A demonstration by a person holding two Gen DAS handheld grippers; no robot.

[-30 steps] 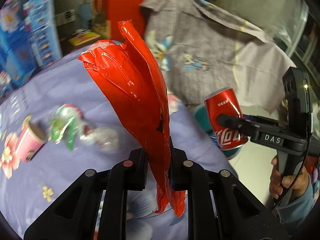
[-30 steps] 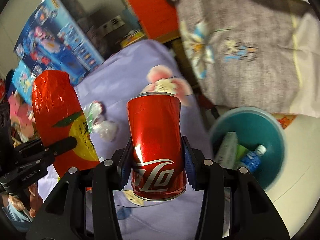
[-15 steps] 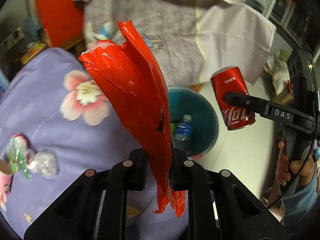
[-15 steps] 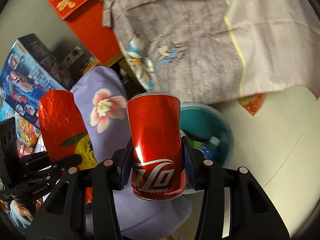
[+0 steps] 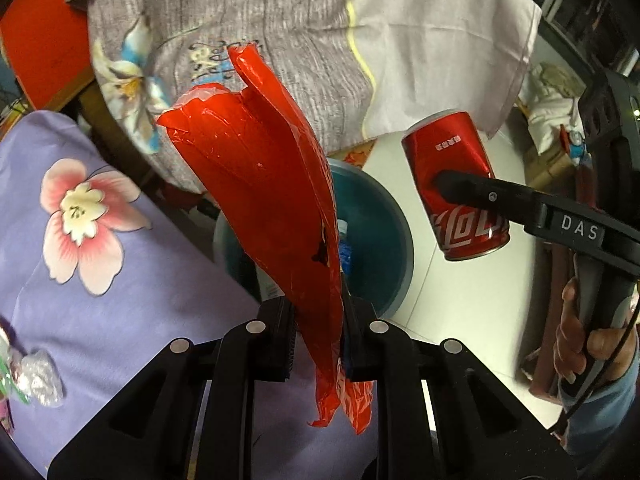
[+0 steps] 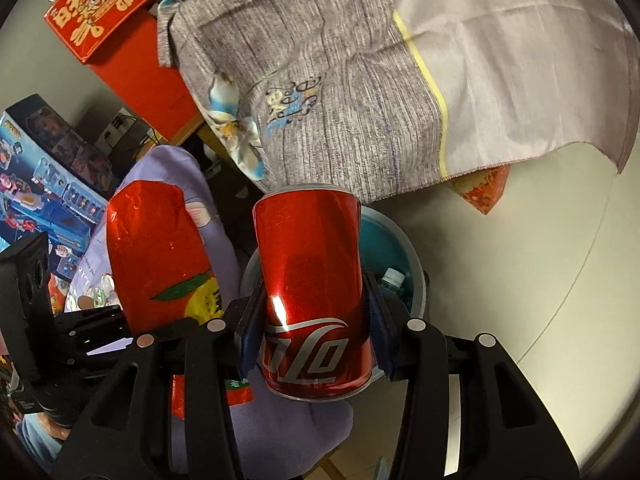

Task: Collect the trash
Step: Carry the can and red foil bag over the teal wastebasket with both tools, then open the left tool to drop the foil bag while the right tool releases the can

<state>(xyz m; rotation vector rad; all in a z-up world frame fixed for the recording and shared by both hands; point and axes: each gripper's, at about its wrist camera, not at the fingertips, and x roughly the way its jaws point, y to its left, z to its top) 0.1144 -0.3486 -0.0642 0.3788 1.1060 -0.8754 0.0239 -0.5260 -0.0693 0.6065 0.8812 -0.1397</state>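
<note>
Left wrist view: the left gripper [image 5: 318, 334] pinches one red wrapper [image 5: 264, 200], sticking up above one teal bin [image 5: 384, 240].

Right wrist view: the right gripper [image 6: 312, 336] squeezes one red can [image 6: 312, 288] between its pads, over the bin [image 6: 408, 256].

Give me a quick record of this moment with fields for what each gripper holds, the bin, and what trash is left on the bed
left gripper: shut on red wrapper, held upright
right gripper: shut on red can, held upright
bin: teal, on the floor beside the bed, behind both held items
bin contents: a plastic bottle; the rest is hidden
bed: purple floral sheet
trash left on bed: crumpled clear wrapper at the left edge of the left wrist view
</note>
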